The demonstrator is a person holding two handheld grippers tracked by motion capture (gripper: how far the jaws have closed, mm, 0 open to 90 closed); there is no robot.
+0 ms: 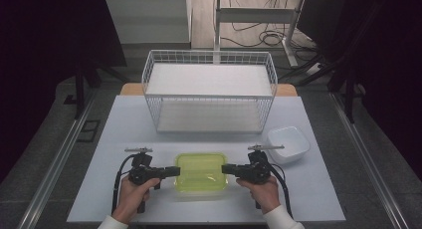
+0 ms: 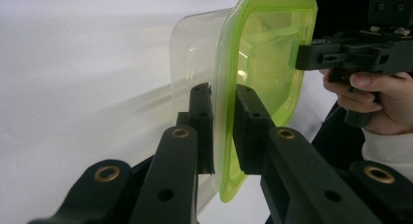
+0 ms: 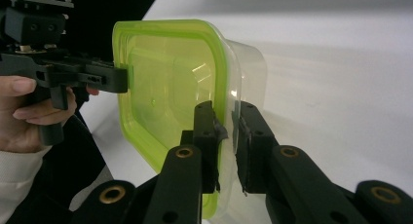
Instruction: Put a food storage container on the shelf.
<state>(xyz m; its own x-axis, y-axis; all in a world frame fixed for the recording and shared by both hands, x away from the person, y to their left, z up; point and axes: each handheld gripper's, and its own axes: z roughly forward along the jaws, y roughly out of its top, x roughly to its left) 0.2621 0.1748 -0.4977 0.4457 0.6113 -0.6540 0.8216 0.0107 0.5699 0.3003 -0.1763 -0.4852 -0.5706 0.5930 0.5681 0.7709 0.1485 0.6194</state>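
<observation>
Basket (image 1: 209, 92) and bowl (image 1: 288, 143) stand behind the gripped container (image 1: 200, 172).

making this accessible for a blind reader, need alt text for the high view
Seen from above, two hand-held tongs clamp a lime-lidded clear box from opposite ends, the left tongs at its left rim and the right tongs at its right. Behind it on the pale table stand a white wire rack and a white bowl.

container (image 1: 200, 172) front-centre | rack (image 1: 209, 92) behind it | bowl (image 1: 288, 144) right of container
</observation>
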